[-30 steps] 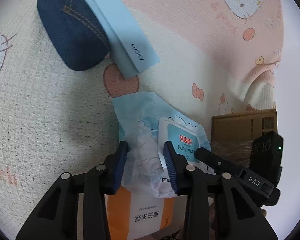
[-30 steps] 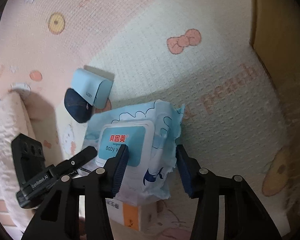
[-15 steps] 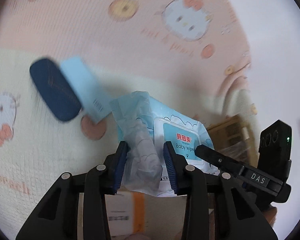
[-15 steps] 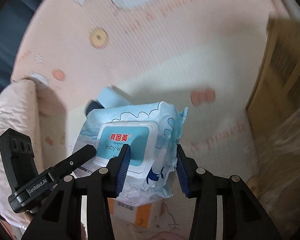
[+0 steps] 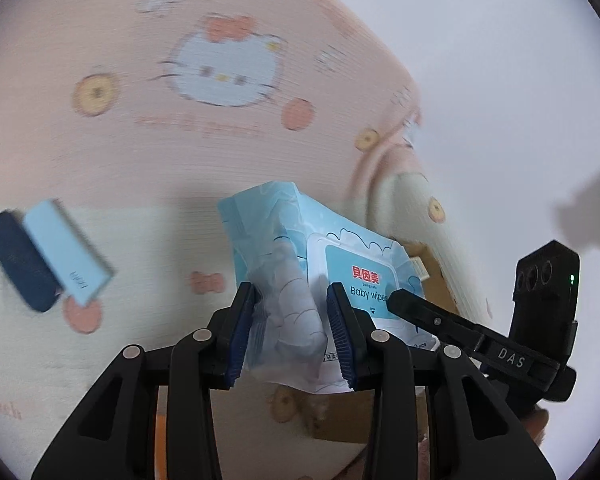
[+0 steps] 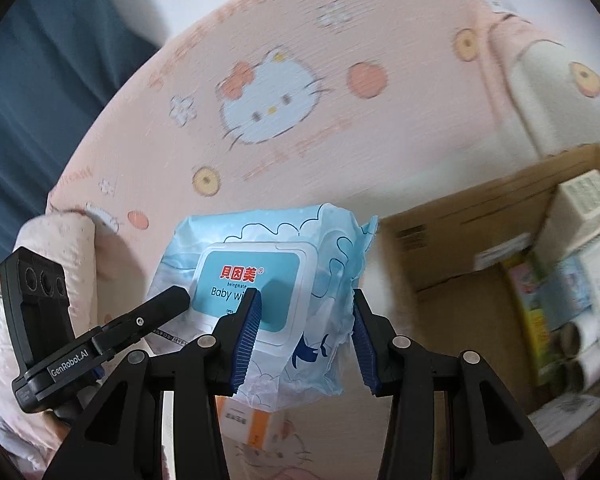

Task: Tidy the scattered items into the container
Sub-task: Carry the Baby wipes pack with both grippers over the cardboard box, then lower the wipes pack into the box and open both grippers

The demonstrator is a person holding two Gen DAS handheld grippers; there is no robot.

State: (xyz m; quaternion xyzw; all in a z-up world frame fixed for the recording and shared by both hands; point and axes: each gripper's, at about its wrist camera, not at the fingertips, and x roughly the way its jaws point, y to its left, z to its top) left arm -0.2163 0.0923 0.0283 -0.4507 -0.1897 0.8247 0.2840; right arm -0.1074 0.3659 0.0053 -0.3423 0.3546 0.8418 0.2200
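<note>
A light blue baby wipes pack (image 5: 340, 256) hangs in the air above the pink cartoon-print bedsheet (image 5: 140, 152), held at both ends. My left gripper (image 5: 290, 320) is shut on its crumpled left end. In the right wrist view my right gripper (image 6: 304, 320) is shut on the other end of the pack (image 6: 300, 240), with one pad on the lid's edge. The open cardboard box (image 6: 460, 240) stands to the right of the pack, with several packets and rolls inside. A dark denim case (image 5: 16, 256) and a pale blue box (image 5: 68, 248) lie together on the sheet at the left.
An orange-and-white carton (image 6: 240, 420) lies on the sheet below the pack. A pink pillow (image 6: 60, 248) sits at the left edge, and a dark blue curtain (image 6: 40, 60) hangs behind the bed. A white wall (image 5: 500, 80) is at the right.
Both grippers have risen with the wipes pack between them. The sheet, denim case and blue box have dropped away and look smaller. The cardboard box's open top has come into the right wrist view.
</note>
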